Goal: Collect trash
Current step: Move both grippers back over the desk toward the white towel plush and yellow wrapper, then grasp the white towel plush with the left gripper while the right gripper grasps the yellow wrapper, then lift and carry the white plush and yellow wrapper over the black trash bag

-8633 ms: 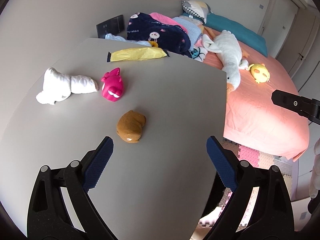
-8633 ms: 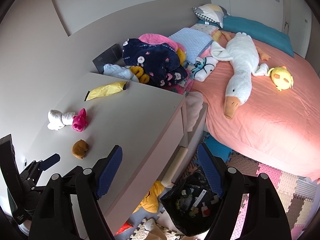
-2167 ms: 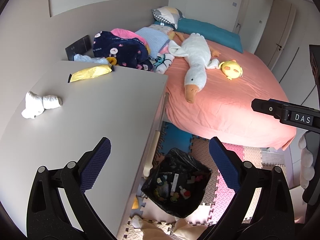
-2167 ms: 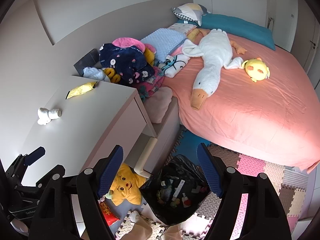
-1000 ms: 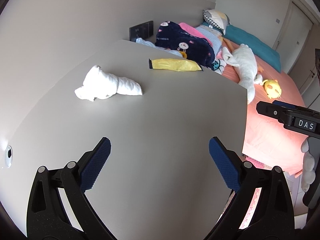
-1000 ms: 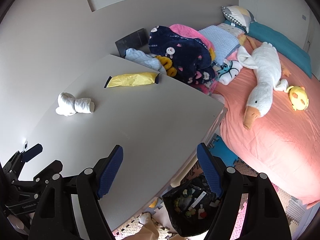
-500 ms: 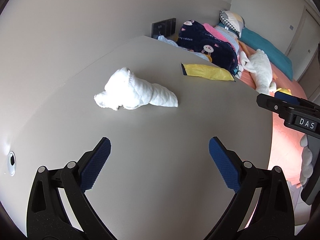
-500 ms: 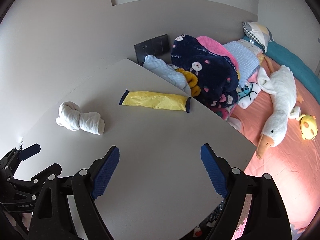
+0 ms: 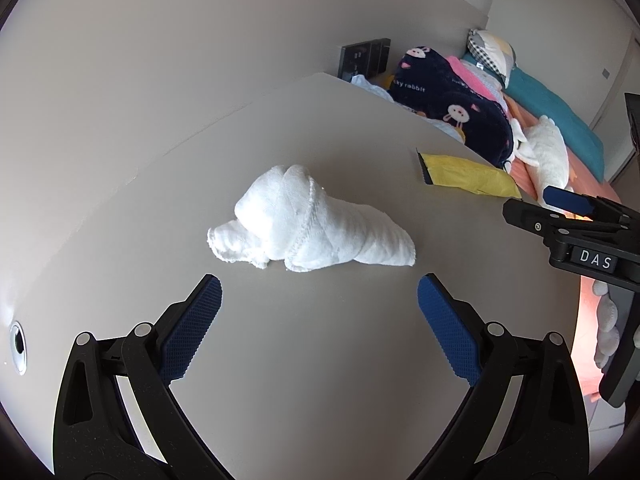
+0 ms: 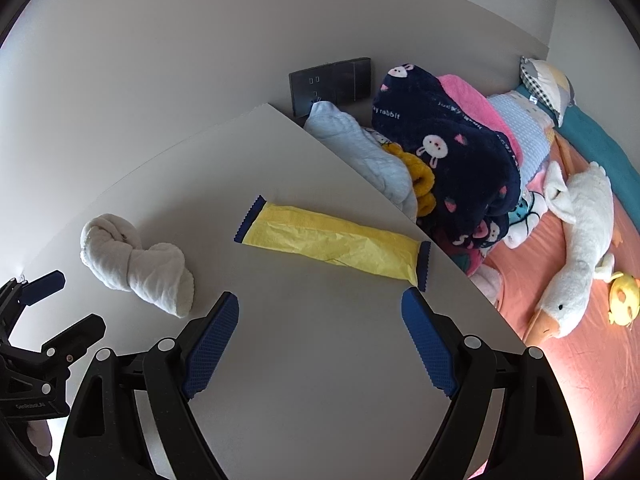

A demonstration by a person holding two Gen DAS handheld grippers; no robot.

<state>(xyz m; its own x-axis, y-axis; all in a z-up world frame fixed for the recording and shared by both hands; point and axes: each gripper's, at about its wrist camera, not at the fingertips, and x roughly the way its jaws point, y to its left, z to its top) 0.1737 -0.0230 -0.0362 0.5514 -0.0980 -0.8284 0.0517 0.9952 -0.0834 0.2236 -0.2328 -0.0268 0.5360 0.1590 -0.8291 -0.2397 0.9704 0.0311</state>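
A crumpled white cloth point(image 9: 308, 226) lies on the grey desk point(image 9: 320, 380), just beyond my left gripper point(image 9: 318, 294), which stands open and empty with the cloth ahead of its blue pads. In the right wrist view the same cloth point(image 10: 136, 262) lies at the left. A yellow wrapper with dark blue ends point(image 10: 334, 242) lies flat near the desk's far edge, just past my right gripper point(image 10: 320, 308), open and empty. The wrapper point(image 9: 466, 174) also shows in the left wrist view. Each gripper appears at the edge of the other's view.
Past the desk's far edge lies a heap of blankets point(image 10: 448, 152) and a bed with a coral sheet point(image 10: 580, 344), a white goose plush point(image 10: 576, 248) and a small yellow plush point(image 10: 622, 298). A dark socket panel point(image 10: 330, 84) sits on the wall. A cable hole point(image 9: 17, 346) pierces the desk.
Both grippers have moved forward over the desk and a little lower. The cloth and the wrapper now loom larger and nearer the pads. The floor and trash bag have left the right view.
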